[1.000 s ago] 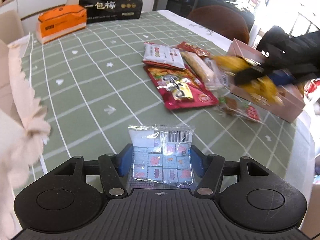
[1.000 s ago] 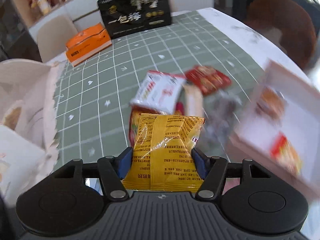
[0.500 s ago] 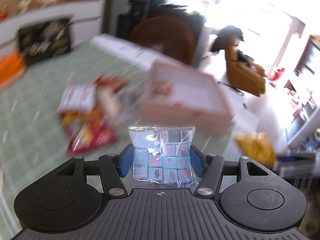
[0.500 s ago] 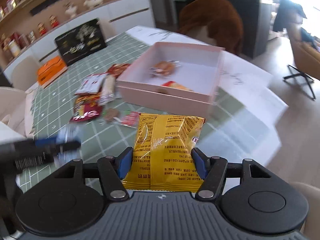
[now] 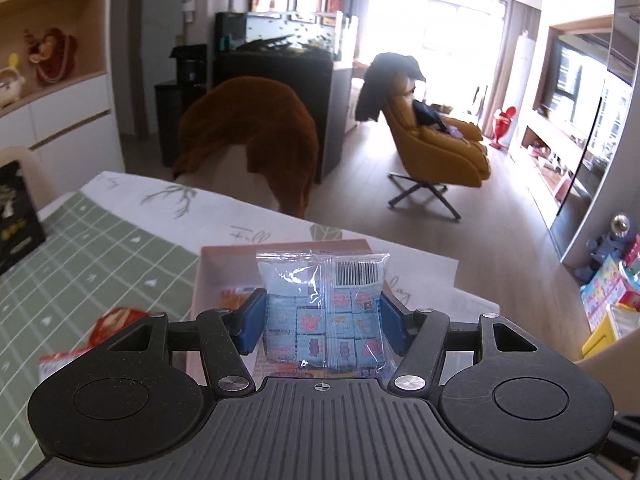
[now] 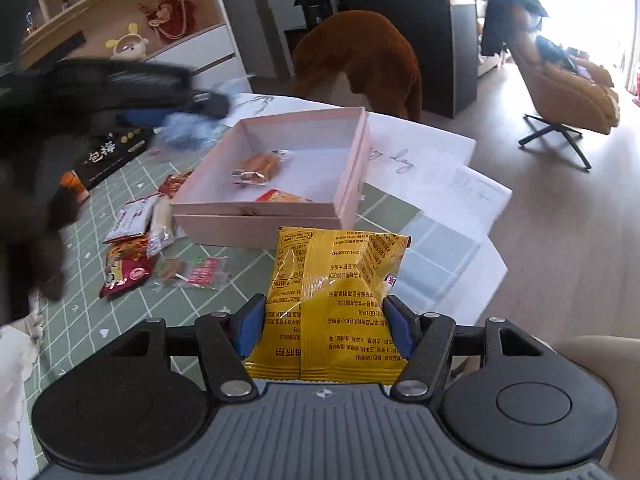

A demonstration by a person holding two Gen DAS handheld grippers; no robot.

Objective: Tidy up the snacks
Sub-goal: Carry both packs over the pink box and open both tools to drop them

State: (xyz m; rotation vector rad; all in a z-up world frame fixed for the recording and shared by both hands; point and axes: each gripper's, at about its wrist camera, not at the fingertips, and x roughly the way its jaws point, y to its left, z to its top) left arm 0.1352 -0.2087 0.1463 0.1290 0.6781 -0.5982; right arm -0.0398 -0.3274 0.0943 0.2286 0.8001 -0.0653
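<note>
My left gripper (image 5: pixel 322 330) is shut on a clear bag of blue and pink candy cubes (image 5: pixel 322 316), held just above the near rim of the open pink box (image 5: pixel 224 254). From the right wrist view, that gripper is a dark blur at the box's far left corner. My right gripper (image 6: pixel 324 330) is shut on a yellow snack packet (image 6: pixel 336 300), held in front of the pink box (image 6: pixel 256 211) and a little to its right. Inside the box lie an orange wrapped snack (image 6: pixel 256 168) and a red-orange packet (image 6: pixel 282 196).
Several loose snack packets (image 6: pixel 132 240) lie on the green checked tablecloth (image 6: pixel 100 312) left of the box. A black gift box (image 6: pixel 108 152) stands further back. A brown-covered chair (image 6: pixel 360 64) is behind the table. The table edge runs right of the box.
The left gripper swung right and up with its candy bag, from over the table's middle to above the pink box. The right gripper carried the yellow packet rightward, then held still before the box.
</note>
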